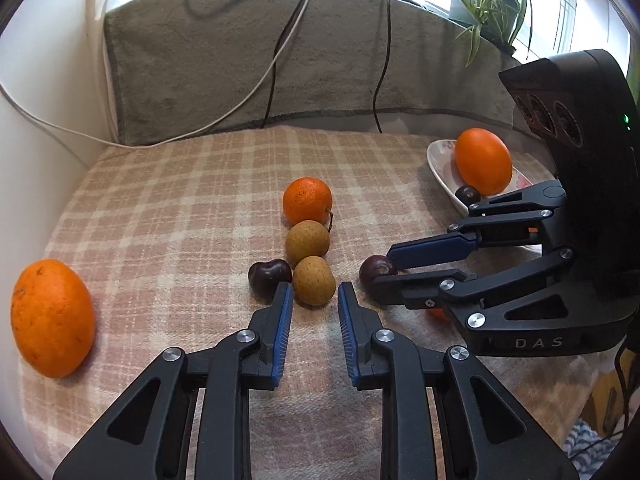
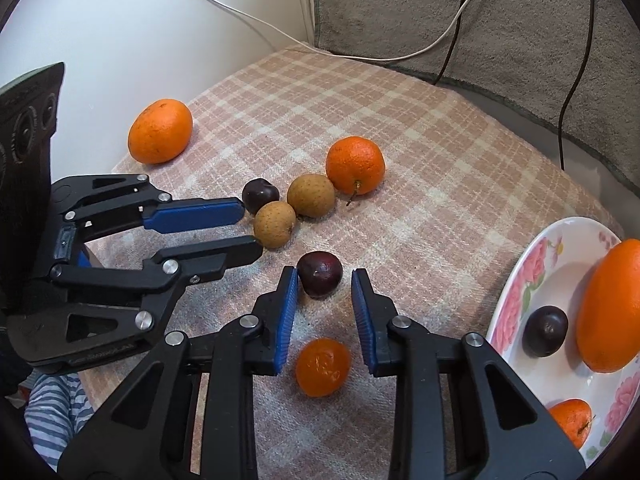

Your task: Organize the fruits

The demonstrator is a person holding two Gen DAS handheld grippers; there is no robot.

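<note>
On the checked cloth lie two tan fruits, a mandarin [image 1: 307, 201] and a dark cherry [image 1: 269, 280] in a cluster. My left gripper [image 1: 314, 294] is shut on the nearer tan fruit [image 1: 314, 280], gripping it just at the tips, as the right wrist view also shows for this left gripper [image 2: 253, 227]. My right gripper [image 2: 324, 278] is open around another dark cherry [image 2: 320, 274]; the left pad touches it and a small gap shows at the right pad. A small orange fruit [image 2: 323, 367] lies under the right fingers. The flowered plate [image 2: 516, 280] holds a big orange [image 2: 612, 304] and a cherry [image 2: 545, 331].
A large orange [image 1: 52, 318] lies near the table's left edge by the white wall. A grey towel [image 1: 224, 64] with hanging cables [image 1: 276, 60] backs the table. A small mandarin [image 2: 570, 420] sits in the plate's near side. Striped clothing [image 2: 52, 408] shows below the table edge.
</note>
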